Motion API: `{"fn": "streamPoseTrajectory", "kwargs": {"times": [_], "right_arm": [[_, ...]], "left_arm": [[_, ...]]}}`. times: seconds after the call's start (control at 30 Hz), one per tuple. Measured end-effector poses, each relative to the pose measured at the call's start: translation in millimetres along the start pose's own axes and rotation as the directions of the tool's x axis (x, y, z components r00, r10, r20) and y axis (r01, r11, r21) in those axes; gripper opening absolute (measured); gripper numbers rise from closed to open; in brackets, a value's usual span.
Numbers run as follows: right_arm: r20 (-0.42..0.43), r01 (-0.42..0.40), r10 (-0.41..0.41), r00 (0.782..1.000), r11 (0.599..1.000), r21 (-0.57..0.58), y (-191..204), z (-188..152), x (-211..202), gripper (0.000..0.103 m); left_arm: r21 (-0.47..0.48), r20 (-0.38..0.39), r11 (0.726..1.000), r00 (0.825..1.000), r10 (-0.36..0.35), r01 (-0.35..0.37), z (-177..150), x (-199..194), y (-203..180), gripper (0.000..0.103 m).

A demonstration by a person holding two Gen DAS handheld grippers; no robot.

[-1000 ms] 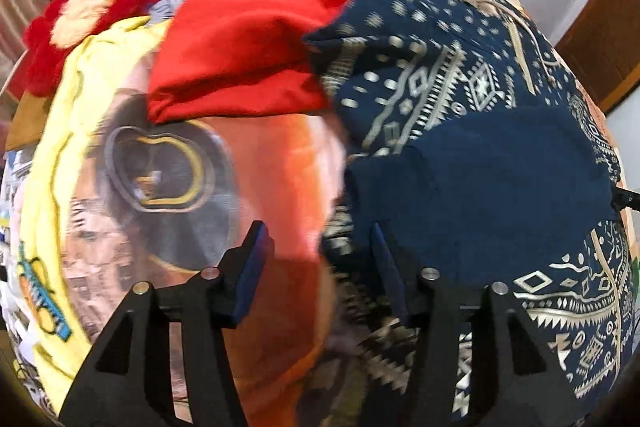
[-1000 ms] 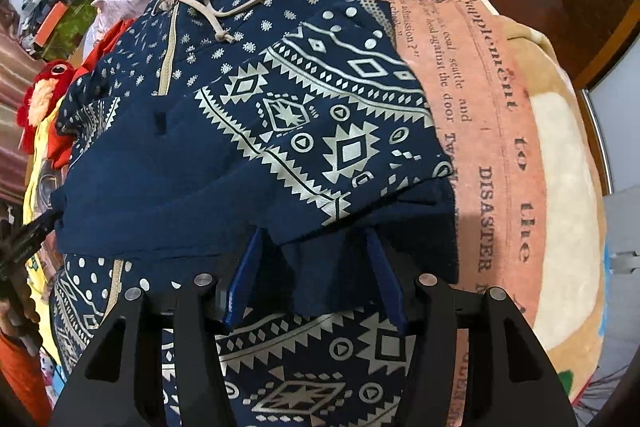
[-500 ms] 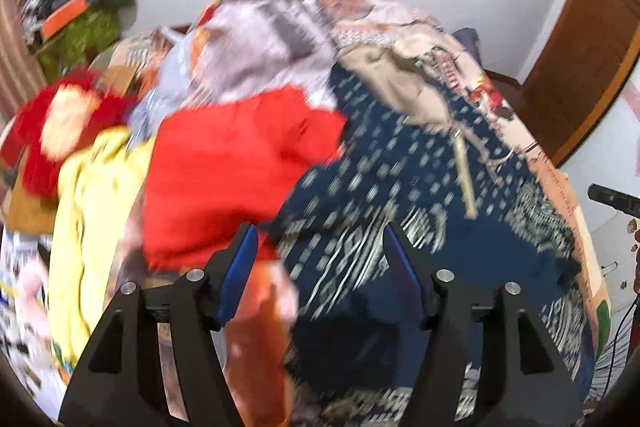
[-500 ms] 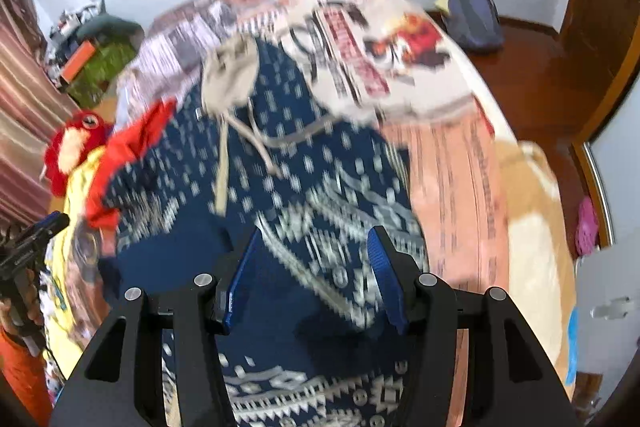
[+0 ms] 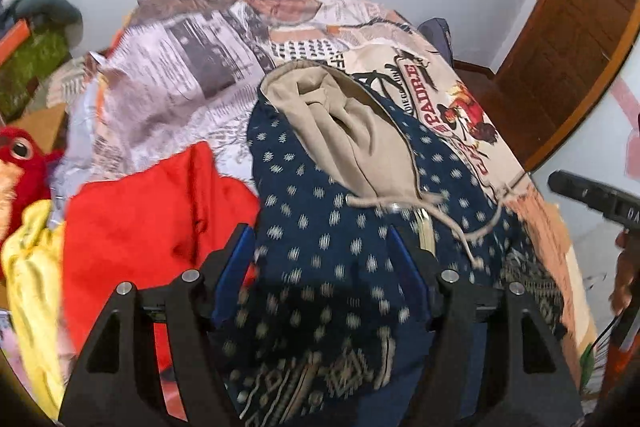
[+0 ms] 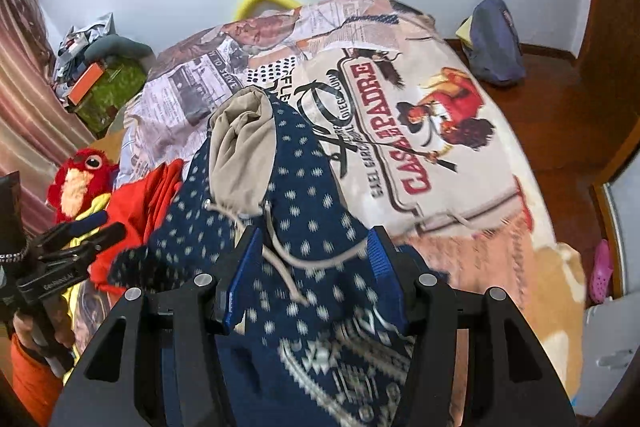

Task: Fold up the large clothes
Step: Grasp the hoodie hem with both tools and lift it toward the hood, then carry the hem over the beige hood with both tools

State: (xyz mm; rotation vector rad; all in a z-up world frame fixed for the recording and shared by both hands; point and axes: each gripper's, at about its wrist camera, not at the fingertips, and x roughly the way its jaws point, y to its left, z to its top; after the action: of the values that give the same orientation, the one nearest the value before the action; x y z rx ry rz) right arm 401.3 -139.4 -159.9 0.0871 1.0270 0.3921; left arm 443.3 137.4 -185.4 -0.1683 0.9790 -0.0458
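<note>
As seen along the fingers of each tool: both pitched steeply downward over a bed. Left gripper (image 5: pixel 317 229): held in a hand (image 6: pixel 38 323) with an orange sleeve, jaws wide apart and just now opening further, gripping nothing; navy patterned hoodie (image 5: pixel 320 187) in view between the blue pads but lying below them, apart. Right gripper (image 6: pixel 315 231): jaws partly spread, navy cloth and a beige drawstring (image 6: pixel 280 259) filling the gap; pad contact with the cloth not to be told through the blur. Hoodie: spread on a printed blanket (image 6: pixel 440 131), beige-lined hood (image 5: pixel 352 123) toward the far wall, dotted upper part under both tools. Beside the hoodie on the left: red garment (image 5: pixel 152 219), touching its edge; further left, yellow garment (image 5: pixel 28 267) and red plush toy (image 6: pixel 80 179).
</note>
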Motion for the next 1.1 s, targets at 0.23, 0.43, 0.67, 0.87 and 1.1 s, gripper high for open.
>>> {"fn": "streamPoseTrajectory", "kwargs": {"times": [0.23, 0.43, 0.67, 0.87, 1.1], "right_arm": [[-0.079, -0.034, 0.036, 0.996, 0.999, 0.031, -1.3, 31.2, 68.8, 0.051], [-0.144, -0.038, 0.044, 0.989, 0.998, 0.046, 6.3, 54.2, 122.8, 0.051], [-0.132, 0.023, -0.021, 0.991, 1.0, 0.017, 17.0, 66.1, 157.1, 0.054], [-0.054, 0.138, -0.147, 0.988, 0.98, -0.147, 29.7, 55.4, 162.6, 0.045], [-0.041, 0.12, -0.125, 0.991, 0.986, -0.115, 21.2, 49.6, 134.1, 0.01]], "left_arm": [[-0.102, -0.067, 0.995, 0.997, -0.026, 0.019, 35.9, 68.4, 24.0, 0.067], [-0.165, -0.119, 0.986, 0.993, -0.023, 0.003, 48.8, 118.1, 44.5, 0.067], [-0.258, -0.149, 0.966, 0.986, -0.077, 0.037, 49.2, 157.6, 58.8, 0.067], [-0.177, -0.09, 0.984, 0.995, -0.051, 0.034, 46.8, 149.3, 42.7, 0.016], [-0.048, -0.024, 0.999, 1.0, -0.014, 0.012, 47.3, 102.6, 19.9, 0.009]]}}
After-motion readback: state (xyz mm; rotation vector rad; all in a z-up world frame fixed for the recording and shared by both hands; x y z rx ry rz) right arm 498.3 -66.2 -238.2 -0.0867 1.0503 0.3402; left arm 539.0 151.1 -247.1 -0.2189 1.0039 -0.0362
